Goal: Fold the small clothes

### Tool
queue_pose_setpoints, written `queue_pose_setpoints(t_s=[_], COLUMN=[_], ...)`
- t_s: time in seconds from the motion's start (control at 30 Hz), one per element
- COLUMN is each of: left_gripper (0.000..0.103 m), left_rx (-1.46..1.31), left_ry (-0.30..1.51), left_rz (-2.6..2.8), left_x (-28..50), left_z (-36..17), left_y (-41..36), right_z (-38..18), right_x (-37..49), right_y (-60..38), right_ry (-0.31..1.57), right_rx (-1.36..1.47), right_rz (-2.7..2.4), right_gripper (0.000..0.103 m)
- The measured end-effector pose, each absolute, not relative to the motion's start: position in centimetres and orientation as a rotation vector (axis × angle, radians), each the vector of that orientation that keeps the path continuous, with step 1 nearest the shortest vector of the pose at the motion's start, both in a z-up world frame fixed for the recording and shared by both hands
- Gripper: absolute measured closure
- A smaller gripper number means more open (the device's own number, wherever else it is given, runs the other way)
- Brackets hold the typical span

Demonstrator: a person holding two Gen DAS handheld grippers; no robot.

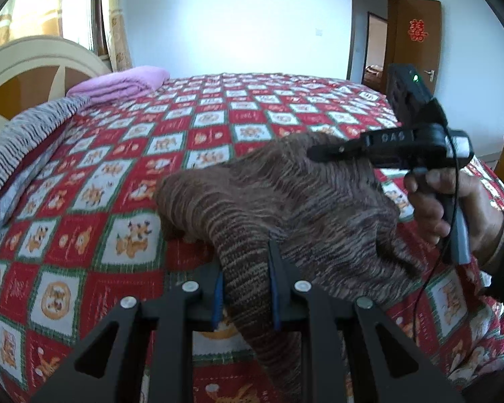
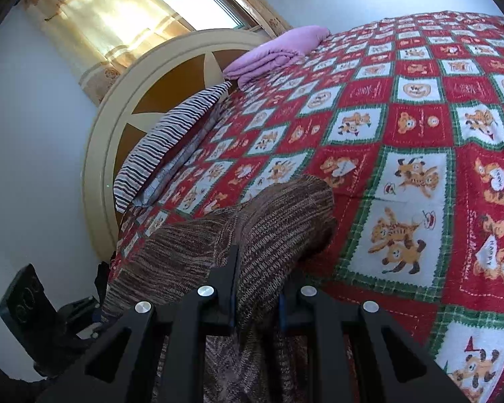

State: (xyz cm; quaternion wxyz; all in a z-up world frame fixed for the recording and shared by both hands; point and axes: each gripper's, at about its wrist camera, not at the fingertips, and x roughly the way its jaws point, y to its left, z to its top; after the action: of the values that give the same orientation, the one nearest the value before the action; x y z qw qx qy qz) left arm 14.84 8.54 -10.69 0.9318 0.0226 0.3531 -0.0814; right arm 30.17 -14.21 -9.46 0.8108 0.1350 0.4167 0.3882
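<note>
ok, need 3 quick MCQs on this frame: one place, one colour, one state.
1. Where does the folded blanket lie?
A. at the headboard end of the bed
B. on the floor
C. by the door

2. What colour is that blanket?
A. green
B. purple
C. black

3. What are the left tongs doing?
A. standing open, nothing between them
B. shut on the brown knit garment
C. shut on the striped pillow

Answers: 1 A, it sits beside the headboard; 2 B, pale purple cloth; 3 B, the knit runs pinched between both fingers.
</note>
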Motion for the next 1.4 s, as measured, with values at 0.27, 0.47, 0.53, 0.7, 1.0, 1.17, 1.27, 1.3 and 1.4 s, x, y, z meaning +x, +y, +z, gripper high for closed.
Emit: queue_pose_setpoints(t_s=[0.27,0.47,0.53,0.7,1.0,1.17,1.27,1.3,1.4], left_gripper=[0.079,0.073,0.071,0.062,0.04,0.017,0.017,0.017,0.017], left_rx=[0.027,0.018,0.011,0.013,-0.034,-0.045,-0.041,-0.037,-0.027], left_ry=[0.767,0.783,0.787,0.795,0.731,0.656,0.672,0.683,0.714], left_rz=[-0.157,-0.145,-0.136,-0.129,-0.087,-0.012,0.01,0.015,0.056], left_x=[14.6,15.0,15.2,15.2,14.6,15.8,17.8,18.4,19.3], left_z=[-12.5,-13.0,-13.3,-14.0,-11.9,-10.5,-11.6,-12.1,-13.6], left_y=[9.2,8.9,8.8,8.7,10.5,11.9,12.3,12.2,12.6], right_z=[-10.9,-11.0,-11.3,-13.3,-12.1,-7.1,-6.4,-6.7,-8.5], right_x=[30.4,31.3,31.9,33.2,31.6,26.6,23.4,22.3,19.5], right_y=[-14.2,-13.9,-13.6,-13.7,-15.4,-16.3,-14.9,-14.0,-11.5], right_ry=[0.919,0.931,0.942,1.003,0.95,0.812,0.818,0.841,0.922], right_rx=[0.304,0.278,0.255,0.255,0.239,0.237,0.234,0.218,0.155], right_rz=[0.825,0.786,0.768,0.71,0.665,0.709,0.808,0.851,0.957], right_gripper=[0.085,0.085,0.085,0.085,0.081,0.061,0.055,0.055,0.055])
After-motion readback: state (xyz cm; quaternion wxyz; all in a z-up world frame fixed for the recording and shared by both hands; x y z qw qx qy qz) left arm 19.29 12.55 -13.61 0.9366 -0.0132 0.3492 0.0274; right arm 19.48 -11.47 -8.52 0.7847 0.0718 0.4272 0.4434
